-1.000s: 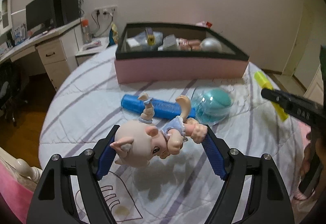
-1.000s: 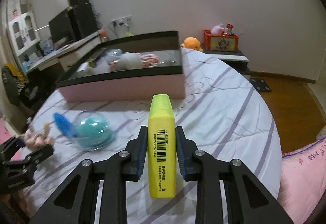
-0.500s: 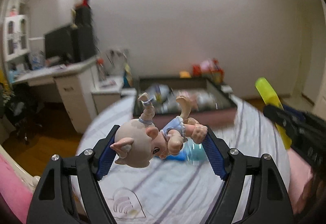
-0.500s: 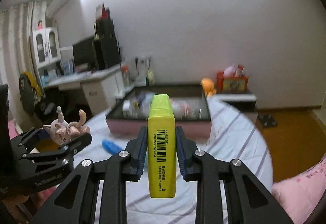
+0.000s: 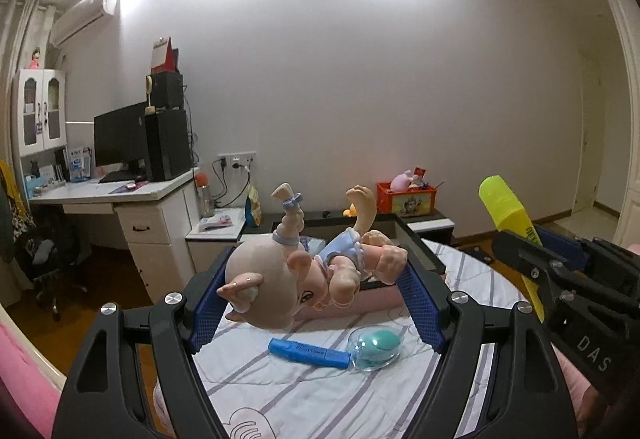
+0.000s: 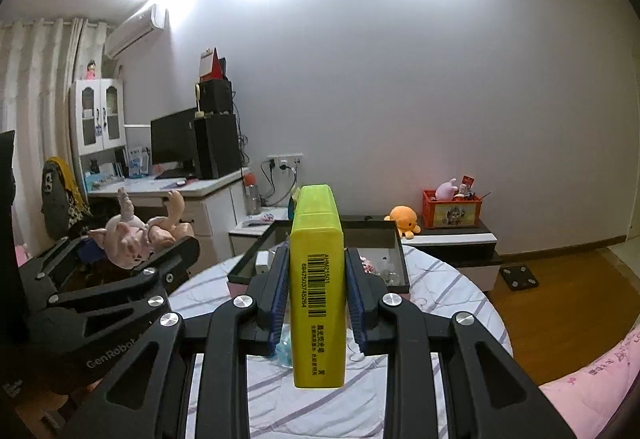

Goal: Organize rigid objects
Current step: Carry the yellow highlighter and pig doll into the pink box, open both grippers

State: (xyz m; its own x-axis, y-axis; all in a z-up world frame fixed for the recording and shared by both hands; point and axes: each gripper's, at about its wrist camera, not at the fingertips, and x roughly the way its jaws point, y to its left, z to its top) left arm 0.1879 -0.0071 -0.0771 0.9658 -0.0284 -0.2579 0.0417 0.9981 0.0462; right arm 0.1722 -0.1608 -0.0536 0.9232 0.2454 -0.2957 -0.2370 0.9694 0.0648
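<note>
While pink box (image 5: 376, 299) sits behind, blue pen (image 5: 308, 353) touches capsule (image 5: 374, 349).

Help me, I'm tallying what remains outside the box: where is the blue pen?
In the left wrist view, the blue pen lies on the striped bedcover, touching the clear capsule's left side.

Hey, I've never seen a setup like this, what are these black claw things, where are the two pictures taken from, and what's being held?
A person holds two hand-held claws, each with a camera looking forward along its fingers, so each picture is one claw's own view. The left claw grips a small doll, tipped sideways with its legs up. The right claw is clamped on a yellow highlighter. Both are lifted above a bed with a striped cover. On it lie a blue marker and a clear capsule with a teal ball, in front of a pink box holding more small things.
</note>
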